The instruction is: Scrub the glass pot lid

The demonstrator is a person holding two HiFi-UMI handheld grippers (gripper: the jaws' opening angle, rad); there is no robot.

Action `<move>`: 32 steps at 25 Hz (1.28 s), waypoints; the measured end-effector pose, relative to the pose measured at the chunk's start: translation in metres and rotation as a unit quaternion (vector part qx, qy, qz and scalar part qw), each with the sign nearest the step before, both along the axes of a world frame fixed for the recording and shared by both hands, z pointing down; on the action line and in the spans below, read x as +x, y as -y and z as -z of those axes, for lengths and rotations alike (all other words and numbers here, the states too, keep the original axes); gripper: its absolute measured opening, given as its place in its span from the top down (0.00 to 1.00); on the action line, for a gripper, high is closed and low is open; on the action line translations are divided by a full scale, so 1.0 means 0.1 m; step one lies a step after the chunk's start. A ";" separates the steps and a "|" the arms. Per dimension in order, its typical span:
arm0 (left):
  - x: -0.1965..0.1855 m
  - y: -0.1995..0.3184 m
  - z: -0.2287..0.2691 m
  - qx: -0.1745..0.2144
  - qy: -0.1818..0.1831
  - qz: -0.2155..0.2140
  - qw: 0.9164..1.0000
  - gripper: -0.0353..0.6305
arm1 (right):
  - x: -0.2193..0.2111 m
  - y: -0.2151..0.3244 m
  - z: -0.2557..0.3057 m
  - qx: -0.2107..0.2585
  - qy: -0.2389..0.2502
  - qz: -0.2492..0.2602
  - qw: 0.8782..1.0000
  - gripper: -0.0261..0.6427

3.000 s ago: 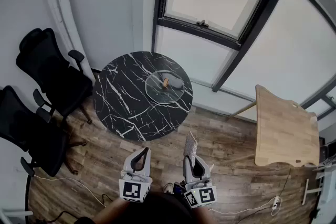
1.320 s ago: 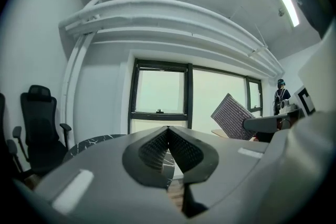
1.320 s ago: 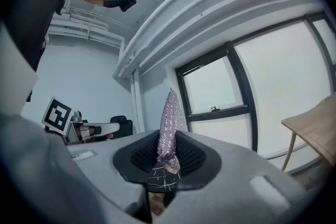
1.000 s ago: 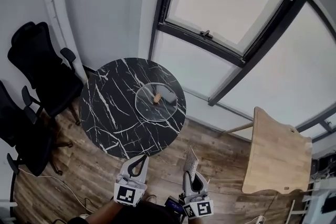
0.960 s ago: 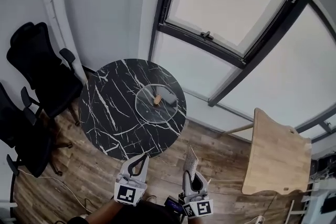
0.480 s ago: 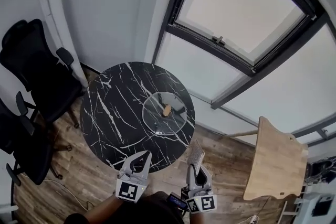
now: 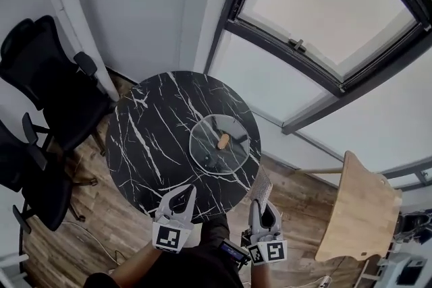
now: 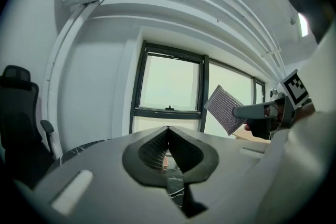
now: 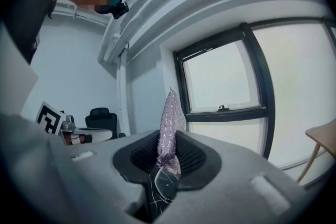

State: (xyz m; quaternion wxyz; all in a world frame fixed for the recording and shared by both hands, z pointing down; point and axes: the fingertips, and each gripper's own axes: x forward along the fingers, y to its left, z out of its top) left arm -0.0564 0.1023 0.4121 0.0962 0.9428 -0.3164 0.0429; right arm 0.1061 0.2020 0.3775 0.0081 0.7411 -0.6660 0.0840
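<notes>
Right tool [image 7: 262,203] grips a scrub pad [image 7: 258,184], left tool [image 7: 184,192] clenched empty — glass lid [image 7: 206,141] ahead. Best to steady the lid first, then scrub.

marble table [image 7: 148,138] 1 | glass lid [image 7: 236,157] 1 | black chairs [image 7: 47,71] [image 7: 30,172] 2 | scourer [image 8: 224,110] 1

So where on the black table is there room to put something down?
The table is bare on its left half, from the glass pot lid across to the edge by the black chairs. The right side, nearest the window, is crowded, because the lid fills it.
</notes>
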 end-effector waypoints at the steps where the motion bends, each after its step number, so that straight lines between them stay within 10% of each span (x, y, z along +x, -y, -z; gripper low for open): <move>1: 0.07 0.04 -0.04 -0.001 0.003 0.004 1.000 0.94 | 0.08 0.07 -0.02 -0.003 0.001 0.006 1.000 0.85; 19: 1.50 0.91 -1.46 -0.075 0.118 0.017 0.990 0.89 | 1.48 1.40 -1.00 -0.062 0.055 0.124 0.989 0.84; 32: 1.99 1.20 -2.99 -0.191 0.247 -0.038 0.949 0.62 | 1.87 2.09 -1.92 -0.136 0.015 0.236 0.962 0.84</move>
